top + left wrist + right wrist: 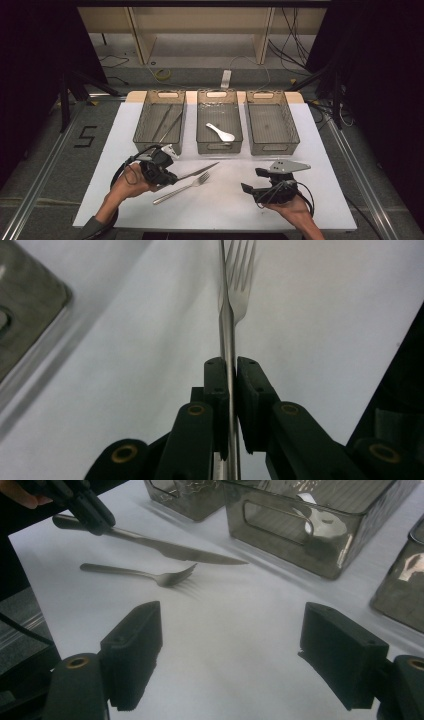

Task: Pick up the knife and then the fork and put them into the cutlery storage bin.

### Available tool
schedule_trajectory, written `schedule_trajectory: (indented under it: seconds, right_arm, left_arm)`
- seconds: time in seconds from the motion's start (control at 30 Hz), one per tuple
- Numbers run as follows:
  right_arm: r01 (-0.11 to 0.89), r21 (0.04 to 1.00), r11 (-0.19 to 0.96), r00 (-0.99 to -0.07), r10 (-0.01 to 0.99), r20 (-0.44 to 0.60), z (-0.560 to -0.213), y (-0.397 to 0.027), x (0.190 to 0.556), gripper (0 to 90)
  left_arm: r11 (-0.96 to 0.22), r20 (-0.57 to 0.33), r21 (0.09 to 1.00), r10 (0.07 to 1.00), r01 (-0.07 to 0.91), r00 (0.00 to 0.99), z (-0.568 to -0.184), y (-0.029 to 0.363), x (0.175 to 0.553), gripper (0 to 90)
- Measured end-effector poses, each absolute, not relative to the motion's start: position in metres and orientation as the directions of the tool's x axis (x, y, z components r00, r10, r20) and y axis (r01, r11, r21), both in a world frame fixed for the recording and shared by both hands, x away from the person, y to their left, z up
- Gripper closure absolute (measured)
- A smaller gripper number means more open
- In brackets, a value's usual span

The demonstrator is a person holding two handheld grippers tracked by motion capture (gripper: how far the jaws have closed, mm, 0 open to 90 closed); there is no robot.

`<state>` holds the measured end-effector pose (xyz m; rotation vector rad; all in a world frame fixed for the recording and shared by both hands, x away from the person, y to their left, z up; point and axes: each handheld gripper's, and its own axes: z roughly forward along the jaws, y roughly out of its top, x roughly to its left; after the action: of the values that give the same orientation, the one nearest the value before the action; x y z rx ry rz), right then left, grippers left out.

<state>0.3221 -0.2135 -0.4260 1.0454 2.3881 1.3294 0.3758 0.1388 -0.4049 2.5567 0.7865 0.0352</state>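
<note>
White table sheet [310, 150] on dark floor, three clear plastic bins [159, 120] at back. My left gripper [172, 176] is clamped on the thin steel knife [170, 550], lifted above the sheet. Steel fork [182, 189] lies just beside. My right gripper [225, 650] hovers, jaws wide apart, holding nothing.

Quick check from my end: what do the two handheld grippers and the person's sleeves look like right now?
Both are black. The left gripper trails a looping black cable. The right gripper carries a grey three-cornered plate on top, cables bunched beneath. Brass-coloured pivot rivets dot the black linkages, and the pads are blocky. A dark sleeve covers the left forearm.
</note>
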Motion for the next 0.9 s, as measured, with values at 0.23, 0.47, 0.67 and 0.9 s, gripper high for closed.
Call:
schedule_trajectory:
  seconds: [0.23,0.47,0.67,0.9]
  right_arm:
    - [0.404,0.823,0.400,-0.786,0.611,0.089,-0.412,-0.192,0.321,25.7]
    - [0.287,0.801,0.526,-0.869,0.494,-0.013,-0.406,-0.156,0.321,26.1]
    - [0.207,0.751,0.628,-0.910,0.406,-0.089,-0.415,-0.127,0.325,29.0]
    - [0.180,0.714,0.677,-0.929,0.355,-0.103,-0.425,-0.110,0.333,37.0]
  left_arm:
    - [-0.728,-0.133,0.474,0.497,0.495,0.858,-0.392,0.128,0.369,83.6]
    - [-0.745,-0.137,0.478,0.458,0.464,0.878,-0.388,0.113,0.363,83.6]
    - [-0.766,-0.155,0.477,0.409,0.431,0.899,-0.388,0.098,0.357,83.6]
    - [-0.776,-0.182,0.471,0.379,0.419,0.907,-0.391,0.089,0.355,83.5]
